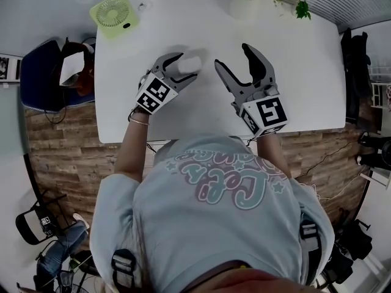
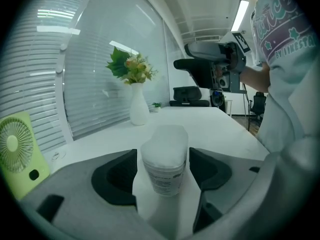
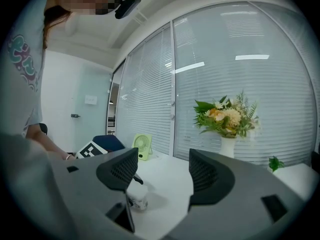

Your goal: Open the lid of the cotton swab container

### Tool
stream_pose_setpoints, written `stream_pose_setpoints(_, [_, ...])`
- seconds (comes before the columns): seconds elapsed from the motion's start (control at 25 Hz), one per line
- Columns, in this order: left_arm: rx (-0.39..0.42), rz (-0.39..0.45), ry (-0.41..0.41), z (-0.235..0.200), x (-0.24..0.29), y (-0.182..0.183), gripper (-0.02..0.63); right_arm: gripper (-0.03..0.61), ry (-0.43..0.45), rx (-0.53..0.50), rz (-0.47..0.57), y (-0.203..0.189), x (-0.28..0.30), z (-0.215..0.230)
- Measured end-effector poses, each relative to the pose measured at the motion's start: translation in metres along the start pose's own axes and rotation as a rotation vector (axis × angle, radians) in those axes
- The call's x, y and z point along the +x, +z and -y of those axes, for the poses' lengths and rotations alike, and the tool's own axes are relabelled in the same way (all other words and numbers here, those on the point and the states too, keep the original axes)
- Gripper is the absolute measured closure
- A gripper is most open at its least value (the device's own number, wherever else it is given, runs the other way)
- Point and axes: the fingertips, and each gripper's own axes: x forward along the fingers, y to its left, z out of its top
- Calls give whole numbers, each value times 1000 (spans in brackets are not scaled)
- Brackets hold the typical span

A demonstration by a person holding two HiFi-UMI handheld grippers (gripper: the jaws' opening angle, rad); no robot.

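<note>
From where I stand, the small, white, cylindrical plastic cotton swab container [image 2: 165, 171] stands upright on the wide white table [image 1: 293, 90], a little left of the table's middle. Its frosted, domed lid [image 2: 166, 140] is seated and not yet lifted. The left gripper [image 1: 186, 66] reaches in from 7 o'clock of the container. Its dark fingers [image 2: 114, 176] are clamped on the body from both sides, just under the lid, as far as I can judge. That low hold makes sense: it pins the base to the table and leaves the top free for the other tool. The right gripper [image 1: 232, 55] lies at 3 o'clock of the container, near but apart from it. Its fingers [image 3: 119, 170] are spread wide with only bare table between them, and the container shows low and to their left in that gripper's own view. I take this as a staging pose, wide enough to come over the lid. The round lime-green desk fan [image 1: 114, 14] at 10 o'clock and the white vase of orange and green flowers [image 1: 244, 6] at 1 o'clock sit well away from the work.
</note>
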Motion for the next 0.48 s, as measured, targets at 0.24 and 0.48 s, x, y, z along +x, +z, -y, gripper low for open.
stream_pose_setpoints(0.24, [4,-21,-32,4,11,-1,313,268,17,-1,7,2,1,-5])
stream_pose_setpoints(0.48, [26,-62,-67,6,19,-3,314,268,29,4,9,2,3,-9])
